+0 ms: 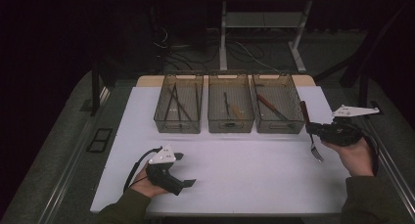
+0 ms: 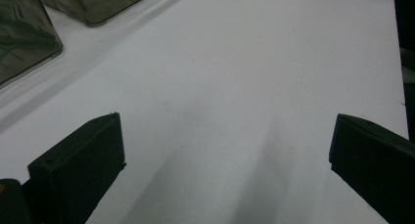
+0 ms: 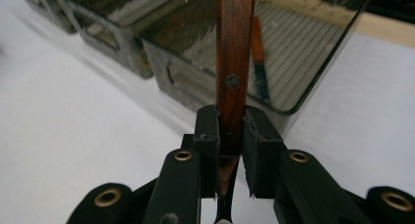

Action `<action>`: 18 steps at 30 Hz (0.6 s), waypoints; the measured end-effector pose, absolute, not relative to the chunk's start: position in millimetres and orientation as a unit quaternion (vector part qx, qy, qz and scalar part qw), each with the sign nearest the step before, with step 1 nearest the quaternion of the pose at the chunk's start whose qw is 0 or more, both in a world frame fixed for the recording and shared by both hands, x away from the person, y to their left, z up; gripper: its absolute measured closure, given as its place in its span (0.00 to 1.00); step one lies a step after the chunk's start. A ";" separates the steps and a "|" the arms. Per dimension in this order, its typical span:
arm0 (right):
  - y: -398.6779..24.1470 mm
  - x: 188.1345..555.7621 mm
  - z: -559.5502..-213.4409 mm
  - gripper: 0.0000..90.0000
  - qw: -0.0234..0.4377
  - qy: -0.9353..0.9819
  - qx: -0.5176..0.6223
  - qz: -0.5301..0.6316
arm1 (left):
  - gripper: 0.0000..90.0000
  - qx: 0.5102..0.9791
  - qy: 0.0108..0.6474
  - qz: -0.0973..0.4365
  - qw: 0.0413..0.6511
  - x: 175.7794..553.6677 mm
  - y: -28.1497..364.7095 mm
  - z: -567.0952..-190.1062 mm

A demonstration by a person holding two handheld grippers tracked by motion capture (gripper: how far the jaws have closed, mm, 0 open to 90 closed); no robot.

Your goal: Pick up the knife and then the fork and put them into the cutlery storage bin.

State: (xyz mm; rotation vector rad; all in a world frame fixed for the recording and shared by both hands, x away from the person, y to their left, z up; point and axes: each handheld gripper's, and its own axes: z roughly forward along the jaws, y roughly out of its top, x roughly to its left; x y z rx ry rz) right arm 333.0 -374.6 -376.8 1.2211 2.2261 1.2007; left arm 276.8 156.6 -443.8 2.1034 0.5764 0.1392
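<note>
High view: fixed above the near edge of the white rectangular table top [image 1: 235,165], facing forward and down, far enough to take in three smoky translucent plastic bins [image 1: 230,104] along the far edge and dark floor beyond. Left gripper view: low and close over the same white surface [image 2: 235,87], looking between two wide-set black jaws; two bin corners [image 2: 29,43] appear at upper left. Right gripper view: very close, looking along a reddish-brown wooden fork handle [image 3: 235,53] toward probably the rightmost bin [image 3: 284,53], shared with the high view.
</note>
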 end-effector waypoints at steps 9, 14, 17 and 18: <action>-375.5 338.5 -360.8 0.86 0.186 0.760 0.430 0.451 | 0.00 0.854 0.234 0.057 0.462 277.2 156.8 -443.8; -374.3 345.5 -346.3 0.86 0.197 0.745 0.430 0.470 | 0.00 0.853 0.233 0.058 0.463 277.4 157.2 -443.6; -371.8 352.2 -337.3 0.86 0.203 0.739 0.430 0.477 | 0.00 0.852 0.236 0.056 0.464 276.9 157.0 -443.6; -370.8 354.5 -334.5 0.86 0.204 0.738 0.429 0.479 | 0.00 0.852 0.236 0.056 0.464 276.9 156.9 -443.7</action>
